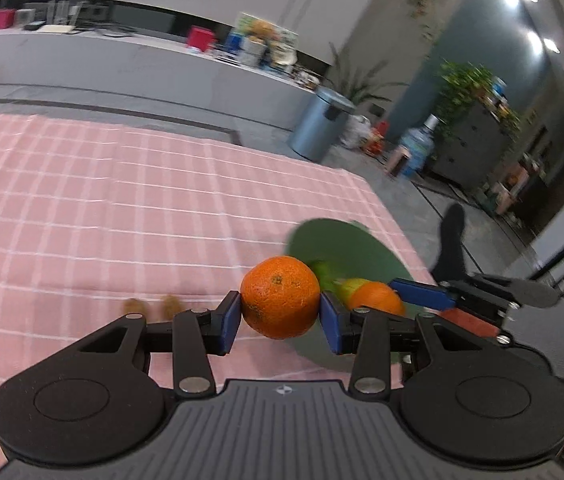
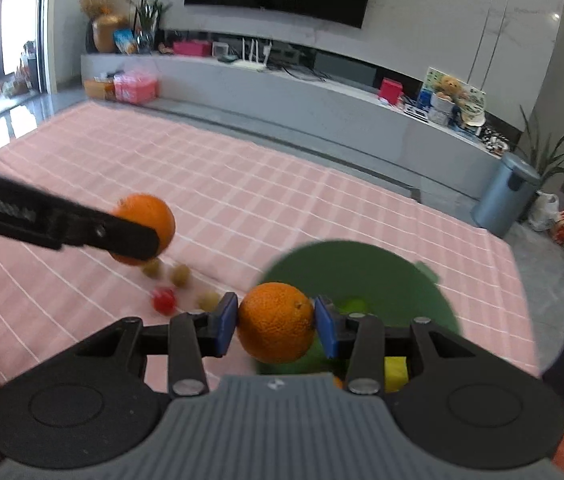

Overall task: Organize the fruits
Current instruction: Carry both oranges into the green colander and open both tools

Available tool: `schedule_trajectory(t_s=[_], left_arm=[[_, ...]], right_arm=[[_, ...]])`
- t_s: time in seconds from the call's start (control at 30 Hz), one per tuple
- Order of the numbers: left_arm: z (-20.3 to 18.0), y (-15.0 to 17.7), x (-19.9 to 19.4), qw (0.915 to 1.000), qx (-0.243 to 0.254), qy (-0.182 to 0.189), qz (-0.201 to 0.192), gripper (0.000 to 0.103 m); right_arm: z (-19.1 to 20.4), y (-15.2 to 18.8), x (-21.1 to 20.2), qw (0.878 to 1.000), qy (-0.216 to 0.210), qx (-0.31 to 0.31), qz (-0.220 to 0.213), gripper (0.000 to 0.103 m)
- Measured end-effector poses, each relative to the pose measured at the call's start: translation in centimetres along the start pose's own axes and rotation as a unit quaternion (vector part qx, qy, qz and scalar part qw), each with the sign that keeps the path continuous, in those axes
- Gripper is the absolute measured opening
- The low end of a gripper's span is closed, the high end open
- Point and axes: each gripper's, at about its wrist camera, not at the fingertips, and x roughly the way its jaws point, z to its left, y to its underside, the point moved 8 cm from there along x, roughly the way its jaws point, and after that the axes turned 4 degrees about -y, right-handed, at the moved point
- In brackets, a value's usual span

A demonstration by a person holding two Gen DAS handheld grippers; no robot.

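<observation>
Both grippers are carrying an orange right now. The left gripper (image 1: 280, 320) has its blue pads (image 1: 229, 322) clamped on either side of an orange (image 1: 279, 297), held up off the pink checked tablecloth (image 1: 121, 208). From the right wrist view you can see that same left gripper (image 2: 137, 240) coming in from the left side with its orange (image 2: 149, 216) hanging above the cloth.

The right gripper (image 2: 275, 326) is squeezed onto a second orange (image 2: 275, 328), and that one sits over the near edge of the green plate (image 2: 362, 272). In the left wrist view the right gripper (image 1: 422, 294) reaches in from the right, with its orange (image 1: 376, 300) over the green plate (image 1: 342, 244).

On the plate there's something green and something yellow, pretty blurry, so I can't tell exactly what fruit they are. Left of the plate on the cloth are a small red fruit (image 2: 163, 300) and a few little brownish ones (image 2: 181, 274), all lying close together but apart from the plate
</observation>
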Motion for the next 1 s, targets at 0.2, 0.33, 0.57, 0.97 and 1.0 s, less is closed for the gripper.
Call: schedule_trajectory(t_s=[0.2, 0.33, 0.57, 0.97, 1.0], left_arm=[[-4.2, 0.6, 3.8, 0.9975, 0.05, 0.0, 0.05, 0.048], [-6.1, 1.2, 5.8, 0.9943, 0.072, 0.006, 0.079, 0.048], [-7.9, 2.2, 8.4, 0.9885, 0.104, 0.0, 0.11, 0.048], [-8.1, 3.6, 10.5, 0.9832, 0.115, -0.015, 0.141, 0.049], [-8.0, 3.6, 10.5, 0.9836, 0.111, -0.014, 0.141, 0.049]], right_arm=[[-4.1, 1.9, -0.5, 1.0, 0.0, 0.008, 0.029, 0.039], [-6.0, 3.1, -0.2, 0.998, 0.007, 0.003, 0.057, 0.039], [-7.3, 4.8, 1.3, 0.996, 0.002, -0.002, 0.092, 0.039], [-7.0, 5.4, 3.2, 0.994, -0.018, 0.002, 0.11, 0.04], [-7.0, 5.4, 3.2, 0.994, -0.021, 0.005, 0.11, 0.04]])
